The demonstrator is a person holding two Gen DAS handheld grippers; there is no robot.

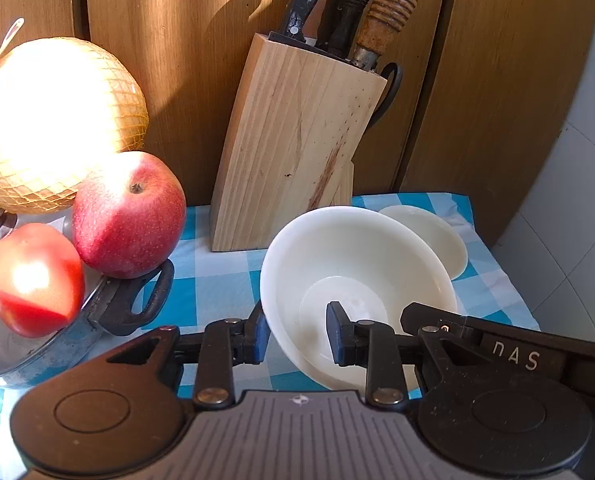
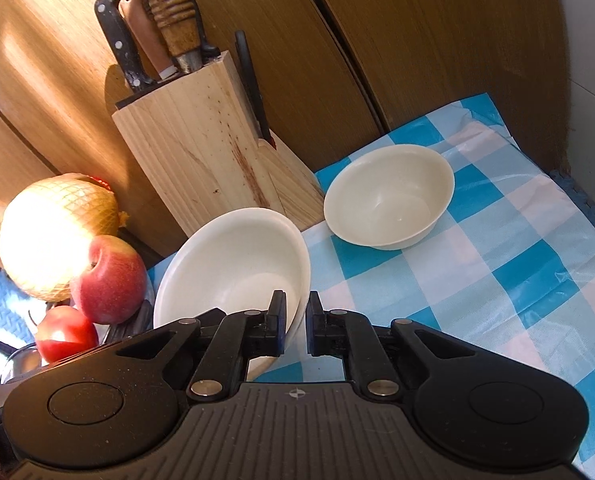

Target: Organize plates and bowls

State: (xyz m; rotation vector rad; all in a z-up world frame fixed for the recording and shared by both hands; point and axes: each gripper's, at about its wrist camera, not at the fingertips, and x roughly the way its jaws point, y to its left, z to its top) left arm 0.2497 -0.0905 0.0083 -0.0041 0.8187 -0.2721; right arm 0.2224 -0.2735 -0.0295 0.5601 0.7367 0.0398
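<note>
Two cream bowls stand on the blue checked cloth. The near bowl (image 1: 353, 276) (image 2: 233, 264) is tilted. My right gripper (image 2: 295, 326) is shut on its right rim, one finger inside and one outside; this gripper shows in the left wrist view (image 1: 497, 344) at the bowl's right. My left gripper (image 1: 295, 338) is open, its jaws astride the bowl's near left rim without pinching it. The second bowl (image 2: 389, 196) (image 1: 437, 236) sits upright behind it, to the right of the knife block.
A wooden knife block (image 1: 293, 148) (image 2: 209, 148) stands against the wooden cabinet doors. At the left, a netted melon (image 1: 53, 120), a red apple (image 1: 129, 216) and a tomato (image 1: 33, 280) rest on a pot lid (image 1: 133, 304). The cloth's right edge (image 2: 577, 216) borders a white wall.
</note>
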